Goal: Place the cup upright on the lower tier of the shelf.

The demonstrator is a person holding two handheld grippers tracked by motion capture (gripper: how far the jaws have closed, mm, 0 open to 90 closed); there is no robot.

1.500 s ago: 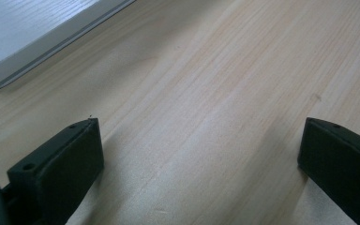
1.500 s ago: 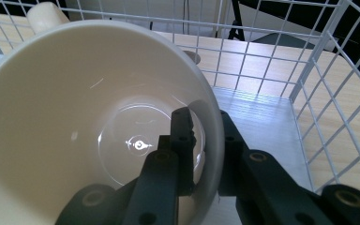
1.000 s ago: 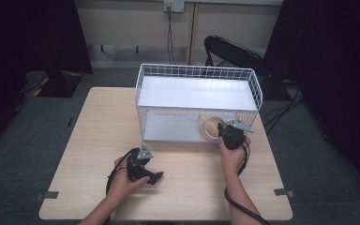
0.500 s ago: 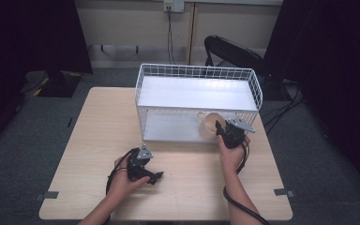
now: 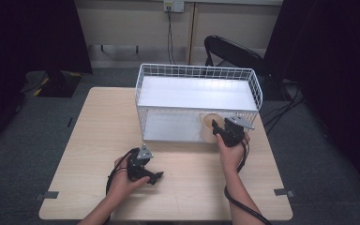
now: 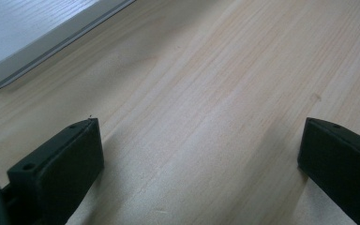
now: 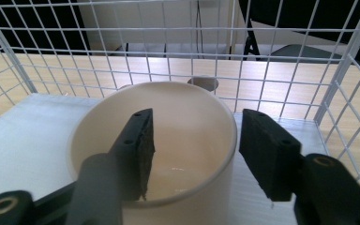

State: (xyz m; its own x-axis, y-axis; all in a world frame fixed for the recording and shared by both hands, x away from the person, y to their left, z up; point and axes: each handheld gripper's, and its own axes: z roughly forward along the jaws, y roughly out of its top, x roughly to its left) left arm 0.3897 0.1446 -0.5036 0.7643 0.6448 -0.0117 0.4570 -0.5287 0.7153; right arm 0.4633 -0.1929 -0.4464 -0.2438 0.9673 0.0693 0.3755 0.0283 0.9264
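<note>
1. Straddling the rim of a cream ceramic mug [image 7: 168, 154], the right gripper [image 7: 194, 150] has one black jaw inside the smooth, round bowl and the other outside its wall; whether the pads actually press the wall I cannot tell.
2. The mug sits on the lower shelf of a white wire-grid rack [image 5: 197, 75], at its right end; beyond the jaws stands the rack's thin square mesh, below them a ribbed white shelf liner.
3. The left gripper [image 5: 143, 171] lies low over the pale wood-grain table [image 5: 103, 122], jaws spread wide with bare tabletop between them and the flat grey edge of the rack's base ahead and to the left.
4. Behind the table are grey carpet, a black folding chair [image 5: 234, 49] and dark curtains.
5. Compared with a second ago, the mug has gone deeper under the top shelf, while the left hand [image 5: 122, 180] has stayed put.
</note>
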